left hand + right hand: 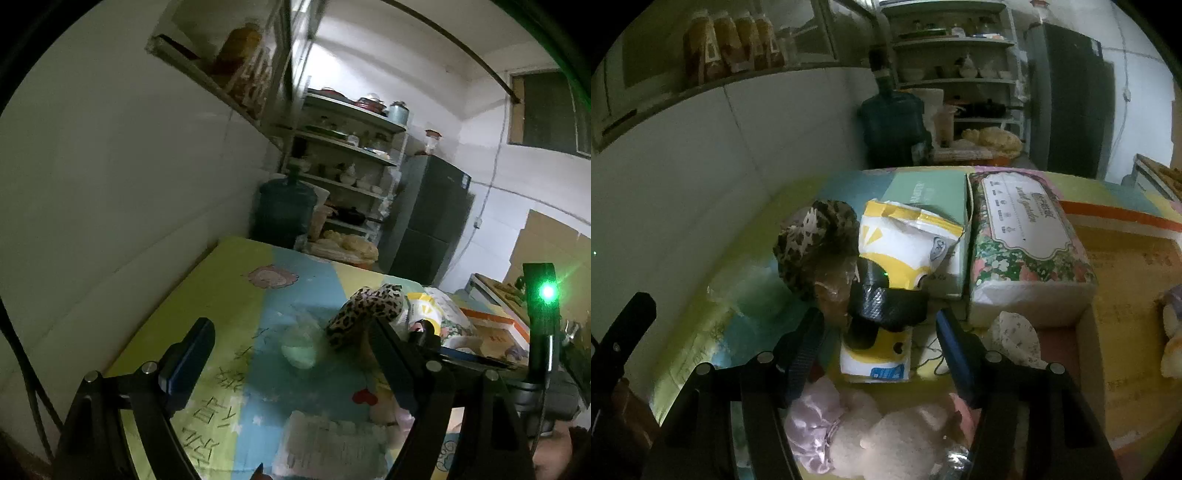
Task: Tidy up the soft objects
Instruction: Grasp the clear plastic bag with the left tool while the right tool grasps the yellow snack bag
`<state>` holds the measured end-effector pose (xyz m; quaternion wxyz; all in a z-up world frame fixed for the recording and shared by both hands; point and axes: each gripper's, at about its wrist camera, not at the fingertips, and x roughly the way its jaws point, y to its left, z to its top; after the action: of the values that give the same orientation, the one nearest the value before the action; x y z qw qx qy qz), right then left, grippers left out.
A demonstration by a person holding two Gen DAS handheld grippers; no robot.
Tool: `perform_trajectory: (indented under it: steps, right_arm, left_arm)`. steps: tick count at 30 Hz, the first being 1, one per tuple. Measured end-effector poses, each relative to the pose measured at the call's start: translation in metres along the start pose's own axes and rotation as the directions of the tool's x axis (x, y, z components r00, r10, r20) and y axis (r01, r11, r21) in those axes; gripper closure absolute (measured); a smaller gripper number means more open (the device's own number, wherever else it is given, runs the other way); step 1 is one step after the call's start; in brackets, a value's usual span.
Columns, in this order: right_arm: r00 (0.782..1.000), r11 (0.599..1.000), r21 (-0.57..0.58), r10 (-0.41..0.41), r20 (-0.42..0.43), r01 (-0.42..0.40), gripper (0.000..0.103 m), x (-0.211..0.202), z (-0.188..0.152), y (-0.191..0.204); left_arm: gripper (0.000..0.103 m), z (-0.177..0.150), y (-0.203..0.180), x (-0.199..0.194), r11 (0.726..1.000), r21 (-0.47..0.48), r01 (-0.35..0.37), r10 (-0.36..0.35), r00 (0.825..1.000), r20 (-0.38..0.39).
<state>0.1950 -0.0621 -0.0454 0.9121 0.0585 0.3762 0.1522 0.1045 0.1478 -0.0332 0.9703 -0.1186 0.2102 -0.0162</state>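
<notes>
Two grippers spread wide and empty, right gripper (877, 332) around a black roll (886, 302) without touching, tissue pack (875, 362) beneath, leopard hat (816, 243) at ten o'clock, plush toy (886, 439) at six, left gripper (288, 354) above the tablecloth (221, 295), hat (365, 310) at one o'clock.

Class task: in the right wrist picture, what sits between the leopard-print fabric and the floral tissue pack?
The right wrist view shows a yellow-and-white pouch leaning on a pale green box, between the leopard-print fabric and the floral tissue pack.
</notes>
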Motion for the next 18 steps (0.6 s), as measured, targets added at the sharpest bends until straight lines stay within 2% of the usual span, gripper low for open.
perform_trajectory:
  steps: [1, 2, 4, 7, 10, 12, 13, 16, 18]
  right_arm:
    - [1.0, 1.0, 0.002, 0.006, 0.001, -0.006, 0.04, 0.0, 0.0, -0.001]
    - [1.0, 1.0, 0.0, 0.01, 0.003, -0.01, 0.051, -0.001, 0.0, -0.002]
    - [1.0, 1.0, -0.004, 0.007, 0.004, -0.007, 0.062, -0.001, 0.001, -0.004]
    - [1.0, 1.0, 0.004, 0.022, 0.014, -0.022, 0.062, -0.004, -0.001, -0.01]
    - [0.998, 0.999, 0.024, 0.048, 0.041, -0.049, 0.064, -0.014, -0.004, -0.014]
    - [0.995, 0.997, 0.033, 0.065, 0.073, -0.068, 0.076, -0.023, -0.005, -0.015]
    - [0.993, 0.997, 0.033, 0.073, 0.096, -0.076, 0.081, -0.028, -0.004, -0.016]
    - [0.986, 0.997, 0.005, 0.069, 0.149, -0.071, 0.081, -0.042, -0.002, -0.015]
    - [0.988, 0.998, -0.014, 0.056, 0.147, -0.054, 0.081, -0.042, 0.0, -0.015]
  left_arm:
    - [0.018, 0.001, -0.001, 0.002, 1.0, 0.008, 0.005, -0.005, 1.0, -0.001]
    - [0.018, 0.001, -0.002, 0.004, 1.0, 0.015, 0.004, -0.004, 1.0, -0.005]
    - [0.018, 0.001, -0.002, 0.01, 1.0, 0.02, 0.003, -0.003, 1.0, -0.02]
    - [0.018, 0.002, 0.002, 0.021, 1.0, 0.011, 0.012, -0.011, 0.998, -0.059]
    - [0.018, 0.004, 0.004, 0.039, 0.999, -0.014, 0.044, -0.045, 0.99, -0.137]
    - [0.018, 0.005, 0.005, 0.051, 0.998, -0.038, 0.051, -0.057, 0.983, -0.176]
    - [0.018, 0.005, 0.005, 0.057, 0.998, -0.048, 0.047, -0.055, 0.98, -0.19]
    - [0.018, 0.004, 0.003, 0.072, 0.999, -0.048, 0.021, -0.031, 0.975, -0.221]
    - [0.018, 0.003, 0.001, 0.082, 0.999, -0.035, 0.006, -0.015, 0.968, -0.252]
